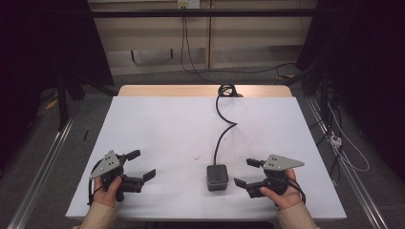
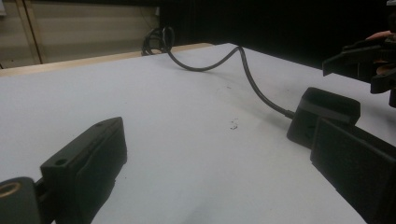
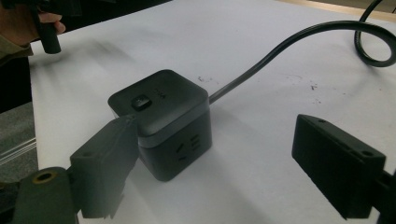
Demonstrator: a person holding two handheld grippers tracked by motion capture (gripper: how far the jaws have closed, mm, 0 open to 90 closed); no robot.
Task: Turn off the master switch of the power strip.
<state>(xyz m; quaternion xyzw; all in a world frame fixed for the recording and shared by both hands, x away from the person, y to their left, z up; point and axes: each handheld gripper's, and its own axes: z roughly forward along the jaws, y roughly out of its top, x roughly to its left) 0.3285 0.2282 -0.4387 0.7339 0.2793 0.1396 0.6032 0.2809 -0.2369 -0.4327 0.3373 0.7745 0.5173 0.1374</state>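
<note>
Hands at the near edge of the white rectangular table top (image 1: pixel 181 124) each hold a black two-jaw gripper with a grey three-cornered plate on top. The left gripper (image 1: pixel 142 165) sits at about seven o'clock on the table, its jaws spread wide with nothing between them, pointing toward three o'clock. In the left gripper view those two jaws rise at the lower corners with bare white surface between them.

The right gripper (image 1: pixel 247 172) sits at about five o'clock, its jaws also spread wide and empty, pointing toward nine o'clock at the dark grey cube-shaped power socket block (image 1: pixel 217 177). That block stands upright on the table near the front edge, at roughly six o'clock, between the two grippers and much closer to the right one, just beside its jaw tips yet apart from them in the high view. In the right gripper view the block (image 3: pixel 163 121) shows a small button on its top face and socket slots on its side; one jaw overlaps its near corner there, and I cannot tell whether they touch.

A thick black round cable (image 1: pixel 220 136) leaves the block's far side and snakes toward twelve o'clock, ending in a loop (image 1: pixel 227 89) at the far edge of the table.
</note>
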